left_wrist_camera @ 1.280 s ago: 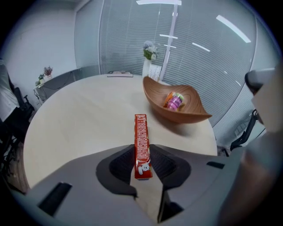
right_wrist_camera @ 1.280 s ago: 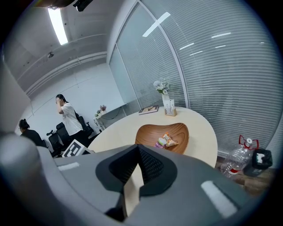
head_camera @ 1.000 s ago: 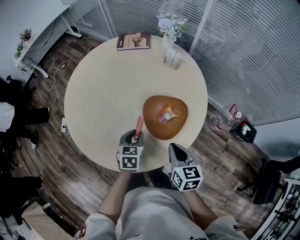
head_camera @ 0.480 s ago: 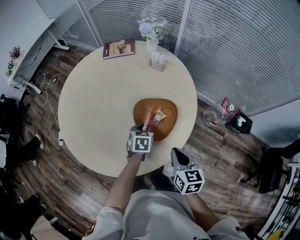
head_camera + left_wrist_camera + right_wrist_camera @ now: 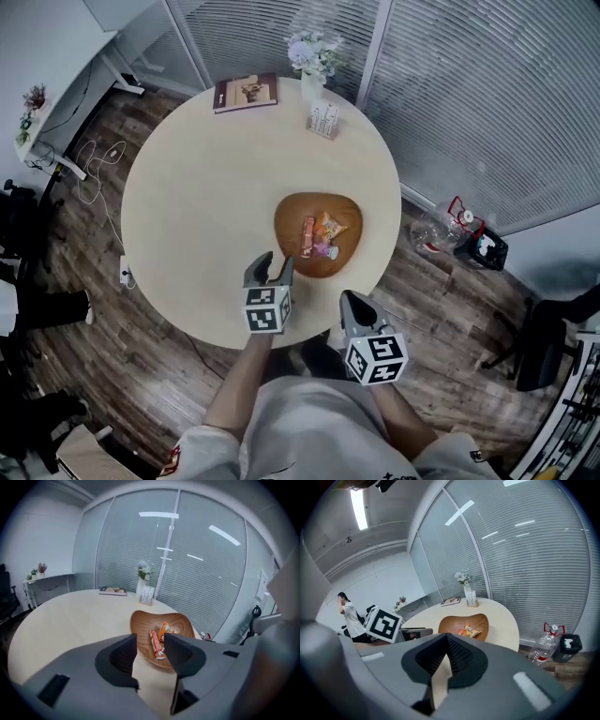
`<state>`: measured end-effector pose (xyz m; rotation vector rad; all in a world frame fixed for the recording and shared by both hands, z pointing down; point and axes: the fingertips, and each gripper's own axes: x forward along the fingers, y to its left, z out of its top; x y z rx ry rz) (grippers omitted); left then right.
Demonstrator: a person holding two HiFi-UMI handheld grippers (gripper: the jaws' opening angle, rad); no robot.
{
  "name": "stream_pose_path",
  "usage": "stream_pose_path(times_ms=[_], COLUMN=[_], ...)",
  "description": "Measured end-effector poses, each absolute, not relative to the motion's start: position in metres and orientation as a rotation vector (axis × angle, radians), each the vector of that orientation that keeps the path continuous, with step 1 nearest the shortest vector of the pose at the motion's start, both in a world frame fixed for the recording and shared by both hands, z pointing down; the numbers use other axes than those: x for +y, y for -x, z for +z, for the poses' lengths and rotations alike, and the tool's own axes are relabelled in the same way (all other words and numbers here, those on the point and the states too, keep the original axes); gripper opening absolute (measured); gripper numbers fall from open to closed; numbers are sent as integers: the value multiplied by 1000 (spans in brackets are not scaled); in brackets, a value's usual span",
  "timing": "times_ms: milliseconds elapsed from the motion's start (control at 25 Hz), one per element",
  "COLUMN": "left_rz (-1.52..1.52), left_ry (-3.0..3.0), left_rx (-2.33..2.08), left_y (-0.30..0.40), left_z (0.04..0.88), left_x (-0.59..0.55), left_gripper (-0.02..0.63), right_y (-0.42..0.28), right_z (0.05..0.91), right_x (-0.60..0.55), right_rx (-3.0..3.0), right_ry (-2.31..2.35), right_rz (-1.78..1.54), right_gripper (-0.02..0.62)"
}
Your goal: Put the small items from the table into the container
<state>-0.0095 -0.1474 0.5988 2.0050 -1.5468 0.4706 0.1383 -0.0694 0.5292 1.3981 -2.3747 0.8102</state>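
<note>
A brown wooden bowl (image 5: 291,211) sits on the round beige table (image 5: 206,187). Inside it lie a red snack bar (image 5: 307,236) and an orange packet (image 5: 330,225). My left gripper (image 5: 268,267) hovers just short of the bowl's near rim, its jaws opening with nothing between them. In the left gripper view the bowl (image 5: 140,620) and the red bar (image 5: 156,644) show beyond the left gripper (image 5: 150,641). My right gripper (image 5: 349,302) is shut and empty at the table's near edge. In the right gripper view, the bowl (image 5: 454,620) lies ahead of the right gripper (image 5: 446,641).
At the table's far side are a book (image 5: 246,93), a vase of flowers (image 5: 314,58) and a small card holder (image 5: 323,119). A plastic bottle (image 5: 433,230) and a dark bag stand on the floor to the right. A person (image 5: 349,616) stands at the left.
The left gripper carried the red bar over the bowl, let it go there, and drew back toward me. The bar now lies in the bowl. The right gripper stayed put.
</note>
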Motion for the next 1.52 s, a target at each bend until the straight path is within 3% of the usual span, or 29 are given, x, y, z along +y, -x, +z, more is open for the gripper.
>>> stream_pose_path(times_ms=[80,160,240,280,680,1520], left_rz=[404,356,329,318,299,281], left_ry=[-2017,-2013,-1998,-1991,-1864,-1809], left_rx=[-1615,-1700,-1770,-1796,-1954,-1929], left_y=[28,49,67,75,126,129], left_z=[577,556,539,533,521,530], left_x=[-133,-119,-104,-97,-24,-14], left_gripper=[173,115,18,11,6,6], right_y=[-121,-101,-79,-67,27,21], right_z=[526,521,516,514,496,503], right_x=[-72,-74,-75,-74,-50,-46], right_rx=[-2408,-2444,-2482,-2501,-2610,-2576], right_ry=[-1345,-1282,-1215,-1180,-899,-920], right_rz=[795,777,754,741,613,576], right_gripper=[2,2,2,2,0,0])
